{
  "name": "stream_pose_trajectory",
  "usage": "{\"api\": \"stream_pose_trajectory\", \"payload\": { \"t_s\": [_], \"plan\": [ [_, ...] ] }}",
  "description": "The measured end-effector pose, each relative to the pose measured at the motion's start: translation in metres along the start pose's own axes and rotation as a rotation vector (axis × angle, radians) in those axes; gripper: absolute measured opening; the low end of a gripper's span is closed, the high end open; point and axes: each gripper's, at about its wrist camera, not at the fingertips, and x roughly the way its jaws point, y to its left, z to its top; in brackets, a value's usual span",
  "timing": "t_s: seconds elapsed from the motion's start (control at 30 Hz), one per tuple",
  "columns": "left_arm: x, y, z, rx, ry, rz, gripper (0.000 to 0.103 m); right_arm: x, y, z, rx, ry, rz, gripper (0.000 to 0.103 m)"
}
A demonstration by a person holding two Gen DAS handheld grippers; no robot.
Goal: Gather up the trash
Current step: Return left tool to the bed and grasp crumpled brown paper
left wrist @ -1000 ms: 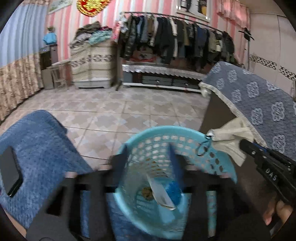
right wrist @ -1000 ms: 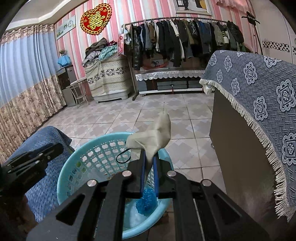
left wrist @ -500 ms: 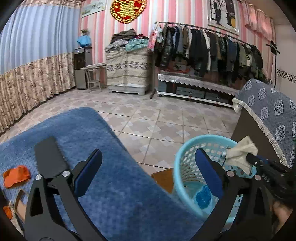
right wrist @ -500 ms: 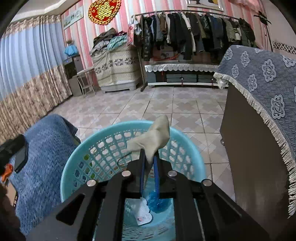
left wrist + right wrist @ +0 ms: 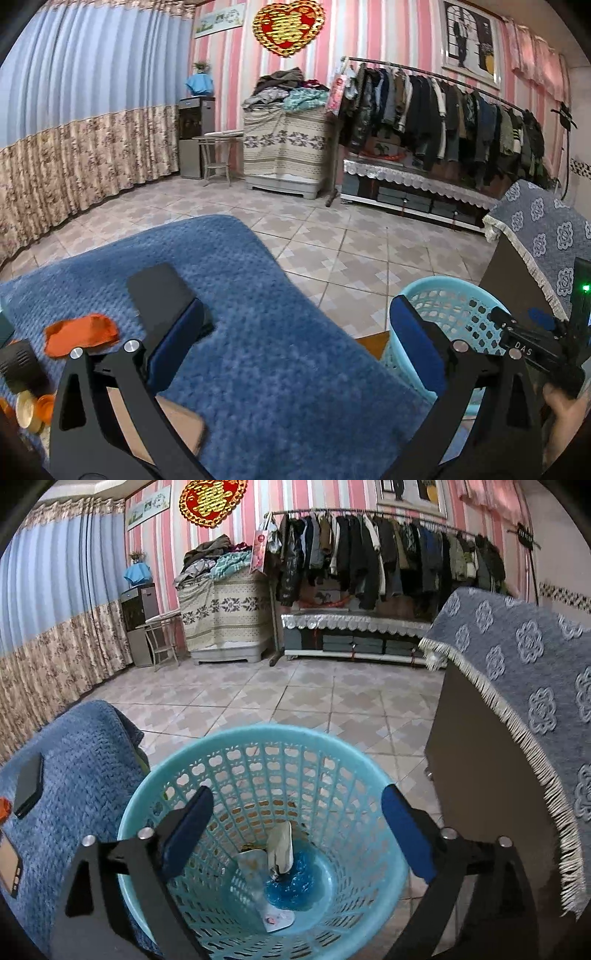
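Both tools empty: right tool point(image 5: 295, 842) jaws just opened over the light-blue plastic mesh basket point(image 5: 236, 738), left tool point(image 5: 295, 332) spread wide. Crumpled orange wrapper point(image 5: 79, 334) lies on blue blanket: light, soft, pinch mid-fold.

R gripper point(image 5: 295, 834): jaws have just been opening, now spread wide over the basket point(image 5: 155, 786); nothing between them. The beige rag point(image 5: 280, 847), clamped 1 s ago and half a sec ago, now lies in the basket bottom on the blue wrapper point(image 5: 295, 882), approx 6 o'clock of frame centre.

L gripper point(image 5: 291, 339): has swung off the basket point(image 5: 454, 302) toward the blue-covered surface point(image 5: 258, 295); basket now at 4 o'clock in L view. Jaws opened further, empty. Orange scrap point(image 5: 79, 334) and dark phone point(image 5: 162, 291) now at 8 o'clock.
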Motion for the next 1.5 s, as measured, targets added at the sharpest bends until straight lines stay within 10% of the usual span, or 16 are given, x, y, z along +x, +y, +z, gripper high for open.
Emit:
{"api": "stream_pose_trajectory", "payload": {
  "t_s": [1.03, 1.3, 1.5],
  "plan": [
    [-0.133, 0.240, -0.107, -0.245, 0.093, 0.479, 0.097, -0.100, 0.227, -0.046, -0.307, -0.070, 0.429, 0.096],
    [-0.139, 0.269, -0.140, -0.360, 0.140, 0.421, 0.096, -0.104, 0.254, -0.059, -0.354, -0.040, 0.481, 0.096],
    [-0.120, 0.269, -0.146, -0.363, 0.216, 0.363, 0.064, -0.109, 0.279, -0.074, -0.435, -0.019, 0.520, 0.096]
  ]
}}
